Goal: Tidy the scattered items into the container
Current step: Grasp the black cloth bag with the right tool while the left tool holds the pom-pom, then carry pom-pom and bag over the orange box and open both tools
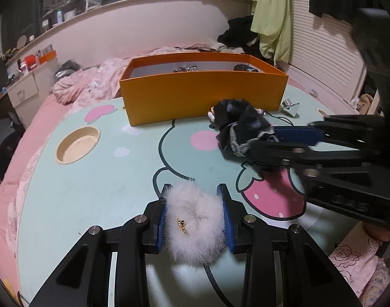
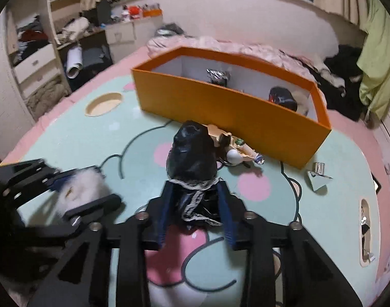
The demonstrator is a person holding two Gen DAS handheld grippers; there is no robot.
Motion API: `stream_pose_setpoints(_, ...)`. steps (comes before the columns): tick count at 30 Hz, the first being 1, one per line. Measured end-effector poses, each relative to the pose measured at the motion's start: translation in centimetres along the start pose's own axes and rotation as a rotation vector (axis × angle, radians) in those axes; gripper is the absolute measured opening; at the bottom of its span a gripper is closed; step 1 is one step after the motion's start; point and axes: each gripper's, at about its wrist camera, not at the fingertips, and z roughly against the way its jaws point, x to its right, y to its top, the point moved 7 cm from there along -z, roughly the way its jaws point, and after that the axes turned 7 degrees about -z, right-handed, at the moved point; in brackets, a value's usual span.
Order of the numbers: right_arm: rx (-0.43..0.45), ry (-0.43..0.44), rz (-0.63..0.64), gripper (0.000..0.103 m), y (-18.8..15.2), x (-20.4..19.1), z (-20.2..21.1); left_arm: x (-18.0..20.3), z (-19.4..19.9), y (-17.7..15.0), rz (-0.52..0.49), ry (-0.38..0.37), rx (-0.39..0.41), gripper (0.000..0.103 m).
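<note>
1. The step in hand is the pick-up. Both grippers have an item, and neither item is in the orange box [image 1: 202,99] yet.
2. The left gripper [image 1: 195,220] is clenched on a white fluffy piece [image 1: 195,226] with a small gold tag. Its blue pads [image 1: 161,223] press into the fur on both sides, low over the mint table [image 1: 92,192].
3. The right gripper [image 2: 195,204] is closed on a black cloth bundle with grey lace trim [image 2: 192,158]. The lace part sits between the blue pads; the bulk of the bundle reaches forward past the fingertips, toward the box.
4. The box stands at the far side of the table, open on top. Some small shiny things and a dark object already lie inside it.
5. Next, I think each gripper must rise above the near wall of the box, go over the opening and let go. The black bundle is loose, so its hanging end could catch on the wall if it is carried too low.
6. Still on the table are a pale doll-like figure [image 2: 233,148], touching the box wall just behind the bundle, and a small metal clip with a grey triangle [image 2: 319,176], to the right.
7. Hard to make out: the right wrist view is blurred by motion, so I cannot say exactly what the bundle or the figure is. The floor of the box is mostly hidden behind its near wall. A black cord under the left gripper is cut off at the edge of the view.
</note>
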Motion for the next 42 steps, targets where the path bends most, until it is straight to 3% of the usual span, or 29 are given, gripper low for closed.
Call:
stream_pose_setpoints(5,0.038,0.048,-0.006,0.027,-0.3,-0.1,2.2,-0.2,1.1,0.5,0.015,-0.017,0.028,0.032)
stream_pose_setpoints(10,0.091,0.064,-0.017,0.027,1.4,0.0,4.0,-0.5,2.5,2.3,0.038,-0.086,0.062,0.032)
stream_pose_setpoints(17,0.139,0.033,-0.081,0.027,6.2,2.2,4.5,-1.4,2.9,8.7,-0.003,-0.074,0.117,0.032)
stream_pose_setpoints(20,0.139,0.013,-0.138,0.027,8.4,3.9,3.6,-2.3,1.5,11.9,0.003,-0.060,0.110,0.032)
stream_pose_setpoints(26,0.131,-0.059,-0.209,0.028,12.4,6.6,0.1,-4.5,-4.9,16.1,0.024,0.016,0.011,0.034)
stream_pose_setpoints(31,0.090,-0.103,-0.289,0.046,13.4,8.4,-2.5,-5.3,-6.4,15.6,0.081,0.014,0.000,0.059)
stream_pose_setpoints(34,0.151,-0.097,-0.314,0.062,12.8,8.6,-1.1,-5.0,-4.6,14.7,0.078,0.000,0.034,0.074)
stream_pose_setpoints(36,0.191,-0.111,-0.293,0.069,12.1,8.3,0.5,-4.8,-3.0,13.7,0.052,0.014,0.053,0.077)
stream_pose_setpoints(39,0.217,-0.112,-0.261,0.069,10.7,7.3,2.7,-4.2,-0.7,11.8,0.021,0.036,0.050,0.085)
stream_pose_setpoints(42,0.187,-0.090,-0.250,0.070,8.1,6.2,4.1,-2.6,0.9,8.8,-0.001,0.010,0.012,0.090)
